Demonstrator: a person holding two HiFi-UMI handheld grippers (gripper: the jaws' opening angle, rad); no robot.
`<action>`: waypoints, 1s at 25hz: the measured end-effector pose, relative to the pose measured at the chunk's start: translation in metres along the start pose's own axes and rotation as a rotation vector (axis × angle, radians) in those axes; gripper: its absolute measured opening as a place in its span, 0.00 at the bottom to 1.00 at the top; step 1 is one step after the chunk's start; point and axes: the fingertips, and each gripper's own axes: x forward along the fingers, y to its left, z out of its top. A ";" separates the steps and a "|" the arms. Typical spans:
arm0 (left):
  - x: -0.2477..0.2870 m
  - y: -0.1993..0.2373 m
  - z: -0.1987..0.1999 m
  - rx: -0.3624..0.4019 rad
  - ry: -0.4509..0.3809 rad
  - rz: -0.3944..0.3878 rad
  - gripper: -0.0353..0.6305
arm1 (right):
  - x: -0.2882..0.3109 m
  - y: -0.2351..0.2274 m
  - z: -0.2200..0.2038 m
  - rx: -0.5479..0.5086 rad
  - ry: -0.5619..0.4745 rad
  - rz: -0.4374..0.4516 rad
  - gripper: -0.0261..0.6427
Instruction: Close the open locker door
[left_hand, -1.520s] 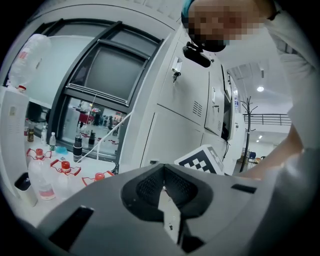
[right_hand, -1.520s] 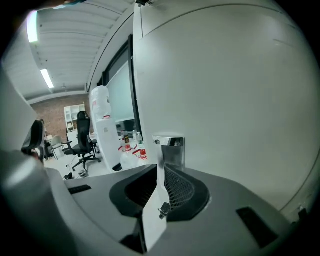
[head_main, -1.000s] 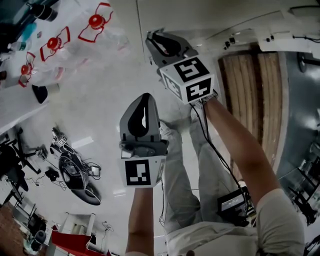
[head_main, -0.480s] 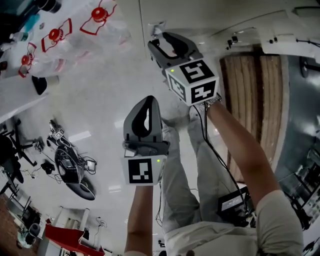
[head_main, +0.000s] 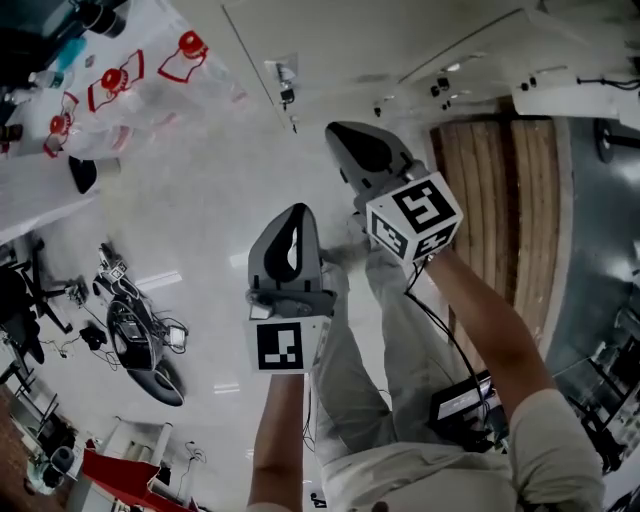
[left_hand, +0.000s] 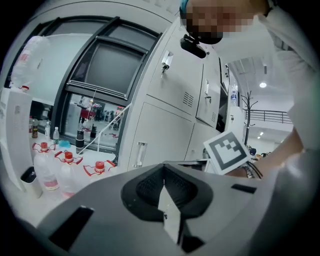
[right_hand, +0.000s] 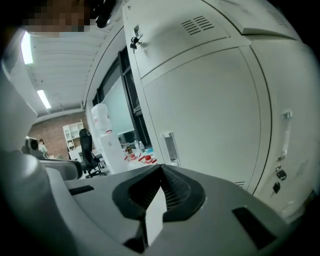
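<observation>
Since a second ago the right gripper (head_main: 358, 150) has swung from about 12 o'clock towards 1 o'clock in the head view, and its marker cube (head_main: 415, 215) now sits lower. Its jaws have just been closing and are now pressed together, with nothing between them.

At 10 o'clock in the head view a table (head_main: 35, 205) carries bottles (head_main: 112, 85) with red caps, which play no part in the task. Near the centre, the left gripper (head_main: 293, 225) points at the lockers (left_hand: 165, 125). Its own view shows its jaws together too, holding nothing. I think both are kept closed because a door must be pushed, not gripped, and a closed tip gives one firm, blunt point.

The right gripper reaches further forward than the left one, nearer to the locker fronts, so it looks like the one chosen for the push. In its own view the flat doors fill the frame, and at 1 o'clock one leaf stands out from the row. I take it for the open locker door (right_hand: 270, 22), though its hinge is not visible. No gripper touches it yet. The next move is probably to bring the closed tip against it and press until it sits level with its neighbours.
</observation>
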 end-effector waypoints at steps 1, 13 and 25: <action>-0.001 -0.003 0.003 0.002 -0.005 0.003 0.06 | -0.011 0.003 0.002 0.023 -0.011 0.015 0.08; -0.037 -0.054 0.064 0.092 -0.080 0.009 0.06 | -0.172 0.001 0.060 -0.090 -0.037 0.085 0.08; -0.083 -0.126 0.160 0.116 -0.165 0.016 0.06 | -0.308 -0.002 0.173 -0.193 -0.147 0.028 0.08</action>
